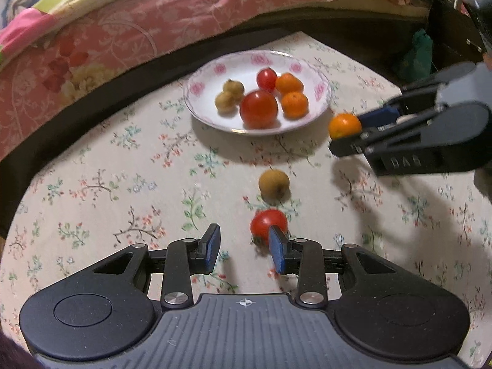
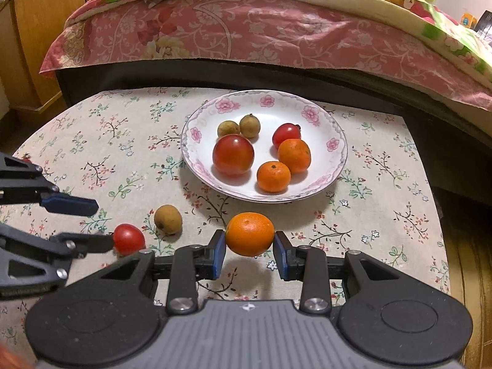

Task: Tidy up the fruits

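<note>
Since the plate gathers the fruit, our right claw clamps an orange toward it, while our left claw gapes, empty, beside a tomato.

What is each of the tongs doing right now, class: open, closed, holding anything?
Left tongs: open, empty, next to a small tomato on the tablecloth.
Right tongs: closed on an orange, held just short of the plate.

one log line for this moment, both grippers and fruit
right gripper: shut on round orange mandarin | left gripper: open beside small red tomato | floral-rimmed white plate: six fruits
</note>
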### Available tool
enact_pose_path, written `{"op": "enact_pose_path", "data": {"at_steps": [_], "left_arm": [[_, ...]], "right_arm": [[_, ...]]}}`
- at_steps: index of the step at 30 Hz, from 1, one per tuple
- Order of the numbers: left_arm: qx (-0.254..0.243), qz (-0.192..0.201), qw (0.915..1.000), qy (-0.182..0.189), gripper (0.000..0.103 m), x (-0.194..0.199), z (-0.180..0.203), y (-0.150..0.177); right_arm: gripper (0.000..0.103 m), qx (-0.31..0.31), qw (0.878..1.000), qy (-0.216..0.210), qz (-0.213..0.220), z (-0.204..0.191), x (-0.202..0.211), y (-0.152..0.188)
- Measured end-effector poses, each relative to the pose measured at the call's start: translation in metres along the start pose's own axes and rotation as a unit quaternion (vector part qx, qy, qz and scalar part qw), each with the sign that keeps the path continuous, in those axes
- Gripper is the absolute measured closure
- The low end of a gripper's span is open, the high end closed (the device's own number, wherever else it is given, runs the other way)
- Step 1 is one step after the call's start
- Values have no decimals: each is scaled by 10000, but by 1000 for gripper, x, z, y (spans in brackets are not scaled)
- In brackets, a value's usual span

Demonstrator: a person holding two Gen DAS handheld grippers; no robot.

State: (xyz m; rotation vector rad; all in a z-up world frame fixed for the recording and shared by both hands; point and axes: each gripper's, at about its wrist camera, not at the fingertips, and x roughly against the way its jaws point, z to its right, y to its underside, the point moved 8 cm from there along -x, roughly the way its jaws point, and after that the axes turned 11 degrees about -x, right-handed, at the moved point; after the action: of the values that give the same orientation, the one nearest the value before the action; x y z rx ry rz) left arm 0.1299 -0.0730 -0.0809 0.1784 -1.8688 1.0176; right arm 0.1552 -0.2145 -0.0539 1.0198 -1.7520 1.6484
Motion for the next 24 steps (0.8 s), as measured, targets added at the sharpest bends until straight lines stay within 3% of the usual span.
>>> {"op": "enact_pose_path", "data": {"at_steps": [2, 6, 14, 24], "left_arm": [[31, -11, 10000, 84, 59, -4, 1, 1], [91, 62, 9997, 198, 49, -12, 4, -5], [-40, -108, 9996, 262, 53, -25, 17, -2], [-1, 198, 9998, 26, 52, 1, 11, -3]], "right_arm": [[69, 23, 10000, -7, -27, -1, -1, 1], [69, 48, 10000, -28, -79, -2, -4, 4], [69, -18, 10000, -37, -56, 2, -2, 3], [69, 166, 9997, -165, 14, -23, 1, -1]]}}
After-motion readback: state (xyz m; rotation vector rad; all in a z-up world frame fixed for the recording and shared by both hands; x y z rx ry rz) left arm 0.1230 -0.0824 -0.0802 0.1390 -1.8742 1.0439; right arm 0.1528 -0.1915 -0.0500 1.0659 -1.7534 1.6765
